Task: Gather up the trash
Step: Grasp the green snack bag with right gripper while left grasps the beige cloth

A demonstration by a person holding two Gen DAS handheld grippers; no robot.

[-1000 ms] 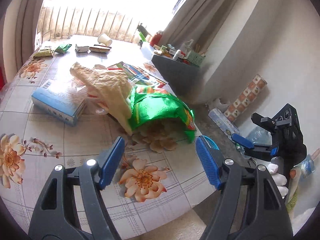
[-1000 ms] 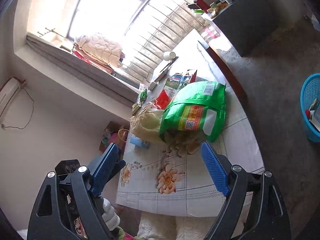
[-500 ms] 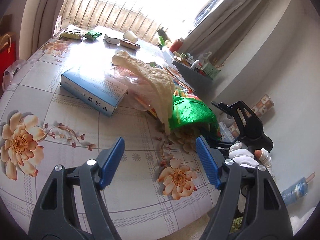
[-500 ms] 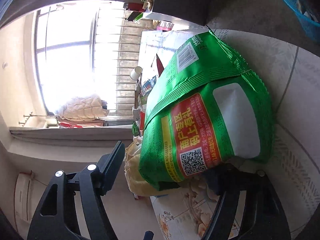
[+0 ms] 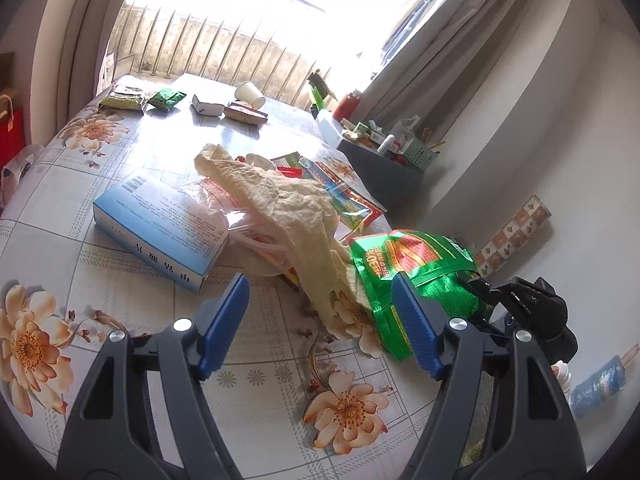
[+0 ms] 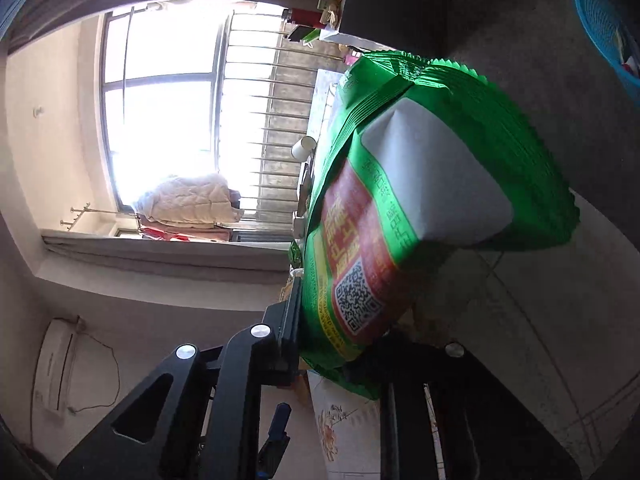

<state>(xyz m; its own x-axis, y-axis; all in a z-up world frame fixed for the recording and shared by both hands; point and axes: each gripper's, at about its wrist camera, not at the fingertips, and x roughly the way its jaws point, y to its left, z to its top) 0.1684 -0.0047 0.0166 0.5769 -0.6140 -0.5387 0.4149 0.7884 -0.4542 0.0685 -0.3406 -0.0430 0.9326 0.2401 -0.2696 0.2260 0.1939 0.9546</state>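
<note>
Left wrist view: left gripper (image 5: 320,324) open and empty, just short of the beige bag (image 5: 288,216) on the table (image 5: 248,392). Blue box (image 5: 160,224) left of that bag, green snack bag (image 5: 404,268) right of it, more wrappers and a paper cup (image 5: 250,92) beyond. Most trash uncollected.

Right wrist view: right gripper (image 6: 340,356) just closed, clamping the green snack bag's (image 6: 400,208) lower corner. Blue basket (image 6: 600,24) on the floor beyond, probably the drop point.
</note>
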